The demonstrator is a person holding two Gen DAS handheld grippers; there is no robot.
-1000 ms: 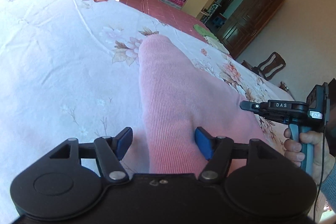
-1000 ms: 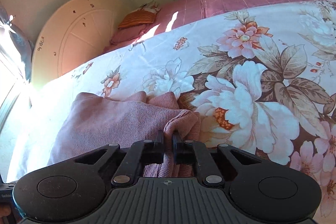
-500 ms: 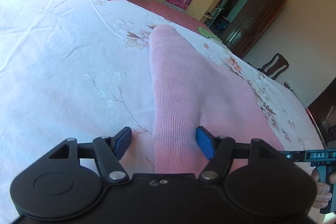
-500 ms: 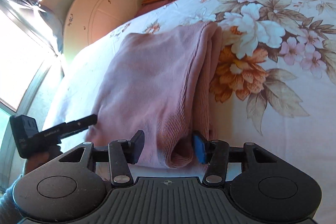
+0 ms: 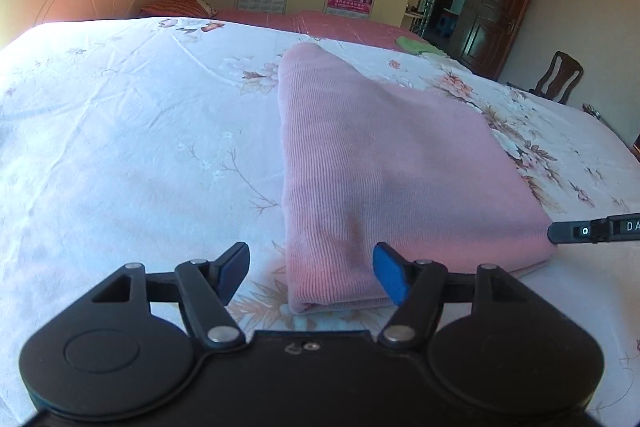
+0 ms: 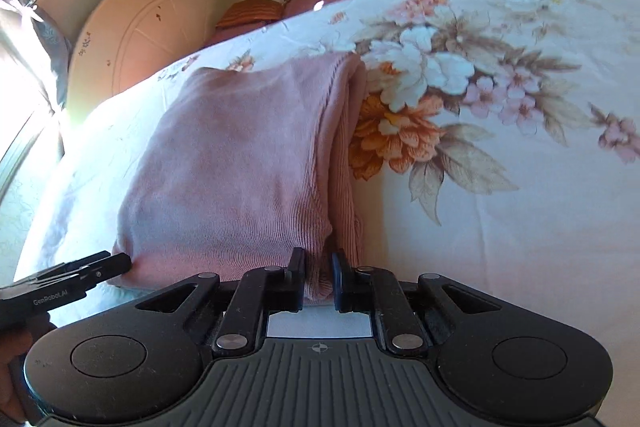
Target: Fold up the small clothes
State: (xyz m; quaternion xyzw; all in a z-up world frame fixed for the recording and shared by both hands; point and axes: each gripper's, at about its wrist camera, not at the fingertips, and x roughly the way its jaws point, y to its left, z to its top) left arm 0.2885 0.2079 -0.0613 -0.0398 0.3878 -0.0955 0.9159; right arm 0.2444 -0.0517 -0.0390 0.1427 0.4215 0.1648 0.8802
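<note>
Pink knit garment (image 5: 384, 163) is lying folded into a compact rectangle on the floral bedspread (image 5: 120, 147), its long folded edge running away from the left wrist camera. Left tool (image 5: 310, 273) is hovering with its blue fingers (image 5: 390, 277) spread wide apart, straddling the near left corner without gripping. Right tool (image 6: 318, 277) is sitting at the opposite near corner, its jaws drawn close together and clamping a thin bunch of ribbed fabric between them; in the left wrist view only its black tip (image 5: 592, 229) is showing beside the garment's right corner.

Compared with half a second ago, the right jaws, then spread around this same corner, are now pinching it. A second ago they were closed on a bunched, raised edge, and the garment was less flat than it is now. The left tool's jaws are staying spread across all three moments, while its camera is now looking more squarely down the cloth.

Judging from this, one fold is finished and the right tool is taking a fresh hold for the next fold, with the left corner not yet gripped.
</note>
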